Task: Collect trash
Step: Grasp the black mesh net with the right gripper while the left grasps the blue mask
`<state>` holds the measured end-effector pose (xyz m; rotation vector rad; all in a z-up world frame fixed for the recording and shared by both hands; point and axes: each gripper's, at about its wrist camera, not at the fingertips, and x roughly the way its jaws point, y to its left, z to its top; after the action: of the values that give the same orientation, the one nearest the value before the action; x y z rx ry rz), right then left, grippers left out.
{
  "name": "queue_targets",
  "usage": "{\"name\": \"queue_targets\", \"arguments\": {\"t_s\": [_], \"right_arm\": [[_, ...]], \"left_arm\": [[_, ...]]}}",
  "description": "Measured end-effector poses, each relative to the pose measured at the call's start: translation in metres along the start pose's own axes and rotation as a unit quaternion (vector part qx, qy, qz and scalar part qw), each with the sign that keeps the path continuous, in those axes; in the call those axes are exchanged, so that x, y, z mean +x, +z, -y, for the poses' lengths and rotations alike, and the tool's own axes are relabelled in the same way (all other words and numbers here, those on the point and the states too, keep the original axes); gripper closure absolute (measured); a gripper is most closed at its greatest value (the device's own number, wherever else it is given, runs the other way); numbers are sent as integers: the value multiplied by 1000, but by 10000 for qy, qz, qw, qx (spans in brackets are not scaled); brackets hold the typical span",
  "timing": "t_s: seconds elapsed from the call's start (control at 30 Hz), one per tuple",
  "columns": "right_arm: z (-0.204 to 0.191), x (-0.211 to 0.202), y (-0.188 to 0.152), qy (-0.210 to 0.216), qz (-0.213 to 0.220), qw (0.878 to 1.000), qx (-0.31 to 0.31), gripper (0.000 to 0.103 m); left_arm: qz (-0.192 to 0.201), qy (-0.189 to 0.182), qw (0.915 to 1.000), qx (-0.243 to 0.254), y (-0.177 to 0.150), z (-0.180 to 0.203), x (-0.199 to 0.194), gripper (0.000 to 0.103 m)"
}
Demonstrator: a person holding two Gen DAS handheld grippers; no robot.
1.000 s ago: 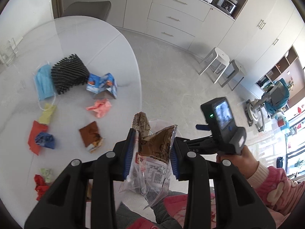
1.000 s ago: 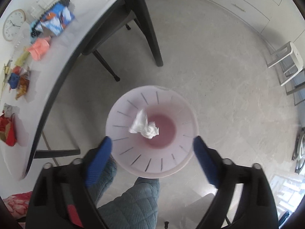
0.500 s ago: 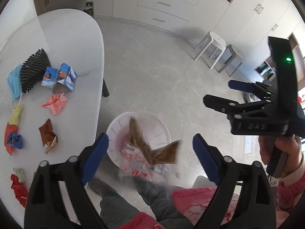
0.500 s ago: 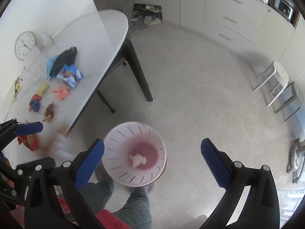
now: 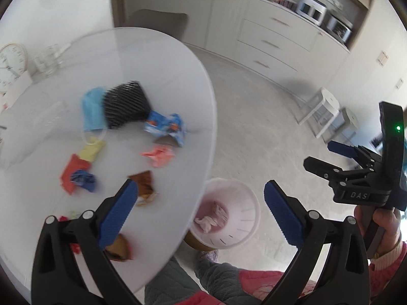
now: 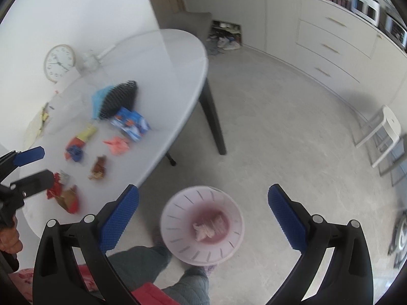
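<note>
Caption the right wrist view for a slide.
Open right gripper above pink bin holding crumpled wrappers; litter remains on white table.

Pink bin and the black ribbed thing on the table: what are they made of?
Bin: apparently translucent matte plastic; light passes through its slitted wall. Ribbed thing: possibly soft rubber or foam, matte black with fine ridges; blur leaves it uncertain.

A home kitchen-diner: white drawer cabinets [image 6: 330,48], countertop ovens [image 5: 311,10], dining table [image 5: 152,58].
</note>
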<state>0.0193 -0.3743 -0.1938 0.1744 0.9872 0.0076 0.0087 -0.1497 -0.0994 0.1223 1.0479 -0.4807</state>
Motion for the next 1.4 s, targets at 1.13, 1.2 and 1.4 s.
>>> {"name": "queue_targets", "arguments": {"t_s": [1.13,1.2,1.4], "right_arm": [[-161,272,171,261,-1654,9848,463,23],[-161,275,168,300,-1726,9836,435,36],[-155,264,167,363,-1651,9851,319,88]], "left_arm": [[-34,117,9959,-894,82,-242,84,8],[-81,82,9952,-974,84,-248,93,8],[-173,90,9940,-1080,99,-253,121,8]]}}
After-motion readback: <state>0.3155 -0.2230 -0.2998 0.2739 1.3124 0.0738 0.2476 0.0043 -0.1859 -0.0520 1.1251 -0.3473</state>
